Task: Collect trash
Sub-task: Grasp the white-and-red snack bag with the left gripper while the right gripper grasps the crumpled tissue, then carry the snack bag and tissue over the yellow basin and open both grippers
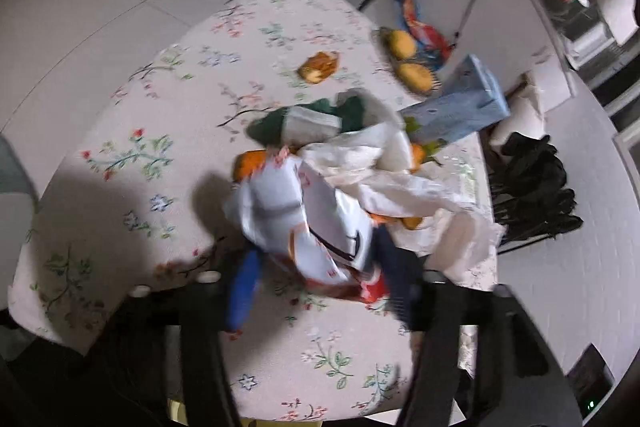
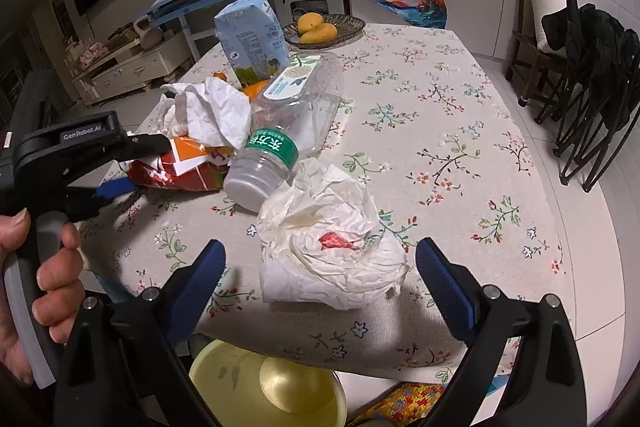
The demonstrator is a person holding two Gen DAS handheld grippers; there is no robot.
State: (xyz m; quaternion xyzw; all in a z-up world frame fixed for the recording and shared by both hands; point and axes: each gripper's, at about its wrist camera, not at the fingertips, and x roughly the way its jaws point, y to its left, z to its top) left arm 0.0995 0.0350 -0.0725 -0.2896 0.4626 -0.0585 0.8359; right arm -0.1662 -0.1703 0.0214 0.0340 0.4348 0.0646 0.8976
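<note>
Clearing litter off the flowered tablecloth (image 2: 440, 99)

Left gripper (image 1: 312, 267) has its blue pads closed on a red-and-white snack wrapper (image 1: 304, 227) near the table's edge — right gripper (image 2: 320, 267) stands wide, its pads either side of a crumpled tissue (image 2: 332, 259), not pressing it; a plastic bottle (image 2: 280, 131) lies beyond.

The surface (image 2: 440, 131) wore matt floral cloth. The tissue (image 2: 332, 259) was crumpled paper, the bottle (image 2: 296, 115) clear glossy plastic, the snack wrapper (image 2: 180, 171) shiny foil, the basket (image 2: 344, 27) woven.
</note>
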